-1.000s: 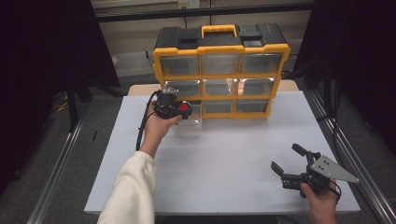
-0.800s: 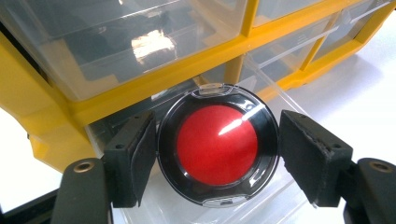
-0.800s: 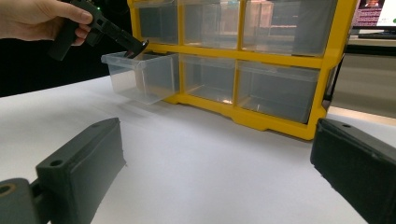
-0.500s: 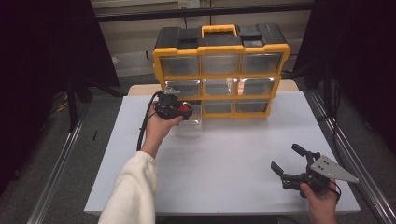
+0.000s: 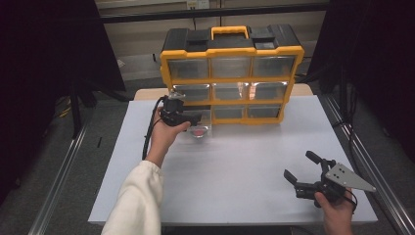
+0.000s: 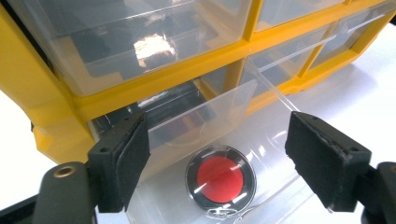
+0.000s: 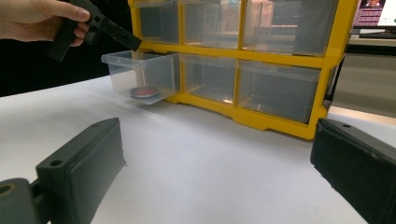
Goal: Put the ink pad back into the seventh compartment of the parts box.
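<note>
A yellow organizer (image 5: pixel 230 80) with clear drawers stands at the back of the table. Its bottom-left drawer (image 5: pixel 206 128) is pulled out. A red disc in a round black-rimmed case (image 5: pixel 198 132) lies flat on the drawer's floor. My left gripper (image 5: pixel 192 117) hovers just over that drawer; its jaws have just been opening and hold nothing. In the left gripper view the disc (image 6: pixel 219 179) lies below and between the spread pads (image 6: pixel 133 158), inside the drawer (image 6: pixel 205 112). My right gripper (image 5: pixel 298 165) stands open, with nothing in it, near the front right.
A white sheet (image 5: pixel 235 166) covers the table between the organizer and the front edge. The other drawers (image 7: pixel 275 88) of the organizer (image 7: pixel 252 56) are pushed in. Dark curtains and metal rails flank the table on both sides.
The red disc, earlier up at the left gripper's jaws, now lies in the open drawer below them. The left jaws stand wider. Neither hand has shifted.
</note>
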`<move>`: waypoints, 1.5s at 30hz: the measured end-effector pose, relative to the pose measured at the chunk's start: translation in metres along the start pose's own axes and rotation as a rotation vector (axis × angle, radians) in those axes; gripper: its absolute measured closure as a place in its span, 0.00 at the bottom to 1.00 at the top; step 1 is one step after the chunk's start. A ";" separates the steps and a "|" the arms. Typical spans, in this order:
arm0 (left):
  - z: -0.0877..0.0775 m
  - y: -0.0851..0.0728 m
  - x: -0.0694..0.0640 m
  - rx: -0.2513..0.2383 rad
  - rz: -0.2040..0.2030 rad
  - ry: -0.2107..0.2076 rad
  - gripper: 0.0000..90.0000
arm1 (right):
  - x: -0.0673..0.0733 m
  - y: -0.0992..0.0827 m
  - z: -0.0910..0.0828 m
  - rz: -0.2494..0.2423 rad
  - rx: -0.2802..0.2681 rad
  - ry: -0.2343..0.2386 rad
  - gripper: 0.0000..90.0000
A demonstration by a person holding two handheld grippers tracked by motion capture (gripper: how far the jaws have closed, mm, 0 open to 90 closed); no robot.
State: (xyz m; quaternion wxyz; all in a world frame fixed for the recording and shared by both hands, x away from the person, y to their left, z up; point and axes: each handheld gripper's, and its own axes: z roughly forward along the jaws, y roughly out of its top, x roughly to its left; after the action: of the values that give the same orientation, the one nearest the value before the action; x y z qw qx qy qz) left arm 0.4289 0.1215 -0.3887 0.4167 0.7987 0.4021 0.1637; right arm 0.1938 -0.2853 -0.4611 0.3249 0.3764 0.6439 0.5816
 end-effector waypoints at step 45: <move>-0.029 -0.024 -0.027 -0.087 0.009 -0.094 0.33 | 0.001 0.000 0.000 0.003 0.002 0.001 0.02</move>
State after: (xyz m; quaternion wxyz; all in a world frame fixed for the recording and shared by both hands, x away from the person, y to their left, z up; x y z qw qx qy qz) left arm 0.3821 0.1242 -0.3886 0.4689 0.7884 0.3709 0.1452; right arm 0.1932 -0.2846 -0.4607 0.3235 0.3774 0.6438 0.5817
